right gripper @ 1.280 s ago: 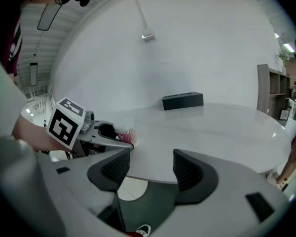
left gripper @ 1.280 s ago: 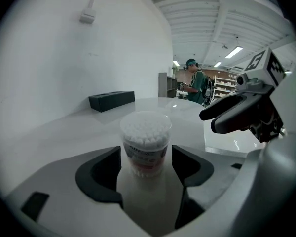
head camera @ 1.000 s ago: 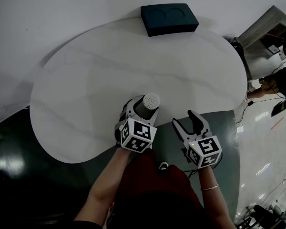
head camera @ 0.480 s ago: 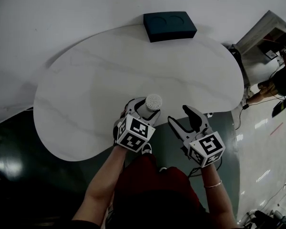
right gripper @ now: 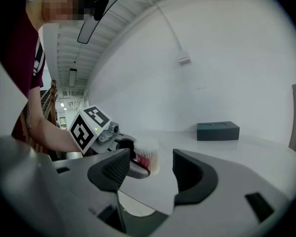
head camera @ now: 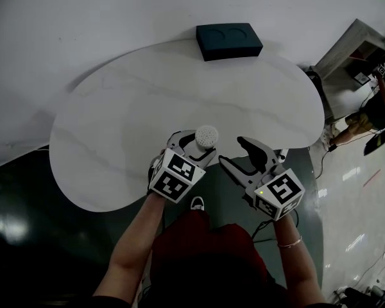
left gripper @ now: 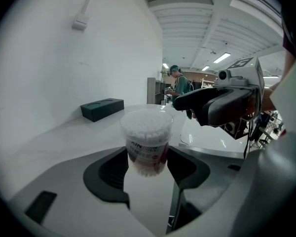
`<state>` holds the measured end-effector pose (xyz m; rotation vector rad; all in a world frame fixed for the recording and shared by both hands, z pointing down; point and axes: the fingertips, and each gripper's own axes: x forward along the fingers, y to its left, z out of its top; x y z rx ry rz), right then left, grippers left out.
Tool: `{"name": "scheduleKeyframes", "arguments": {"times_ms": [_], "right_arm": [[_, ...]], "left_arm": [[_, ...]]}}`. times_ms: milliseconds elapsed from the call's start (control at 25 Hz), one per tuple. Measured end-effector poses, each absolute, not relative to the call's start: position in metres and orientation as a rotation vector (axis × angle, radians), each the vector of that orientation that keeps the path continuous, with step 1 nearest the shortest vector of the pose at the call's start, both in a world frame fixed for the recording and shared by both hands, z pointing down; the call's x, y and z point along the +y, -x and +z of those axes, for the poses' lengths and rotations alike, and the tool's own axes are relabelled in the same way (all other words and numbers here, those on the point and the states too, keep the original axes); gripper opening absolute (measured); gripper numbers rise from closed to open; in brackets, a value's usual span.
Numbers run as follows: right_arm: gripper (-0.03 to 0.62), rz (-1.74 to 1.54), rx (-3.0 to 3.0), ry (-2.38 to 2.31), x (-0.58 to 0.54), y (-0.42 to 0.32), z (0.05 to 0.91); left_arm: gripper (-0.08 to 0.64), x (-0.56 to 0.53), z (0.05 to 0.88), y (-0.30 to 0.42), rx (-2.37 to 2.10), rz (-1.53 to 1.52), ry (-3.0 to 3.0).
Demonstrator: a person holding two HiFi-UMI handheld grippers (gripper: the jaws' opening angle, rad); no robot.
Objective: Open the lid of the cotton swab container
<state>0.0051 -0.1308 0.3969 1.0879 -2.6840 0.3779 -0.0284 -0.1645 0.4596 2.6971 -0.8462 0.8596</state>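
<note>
Left gripper point(head camera: 194, 145): jaws set fairly wide and clamped on the cotton swab container point(head camera: 206, 135), one dark pad against each side of its clear wall. In the left gripper view the container point(left gripper: 147, 137) stands upright between the pads, red-and-white label facing the camera, white swab heads packed at the top. The lid cannot be told apart from the clear wall. From the head view, the container's round white top pokes out just past the left gripper's fingertips, over the near edge of the white table point(head camera: 147, 101). Far ahead of the left jaws, across the table and against the wall, lies a dark box point(head camera: 229, 40) with two round hollows in its top. A person point(left gripper: 177, 85) stands in the room well beyond the left gripper. Right gripper point(head camera: 240, 156): just beside the container on its right, jaws spread wide, nothing between them, tips aimed toward the container and not touching it. In the right gripper view the held container shows ahead of the open jaws, in the gap between them.
</note>
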Motion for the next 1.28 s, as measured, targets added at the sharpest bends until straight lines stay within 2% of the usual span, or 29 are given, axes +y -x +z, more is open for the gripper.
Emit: {"name": "scheduleKeyframes", "arguments": {"times_ms": [720, 1280], "right_arm": [[0.264, 0.245, -2.703, -0.836, -0.114, 0.023, 0.373], [0.264, 0.164, -2.667, -0.629, -0.095, 0.015, 0.374]], "left_arm": [[0.268, -0.124, 0.438, 0.023, -0.73, 0.943, -2.784], [0.268, -0.098, 0.426, -0.002, -0.699, 0.951, -2.791]]}}
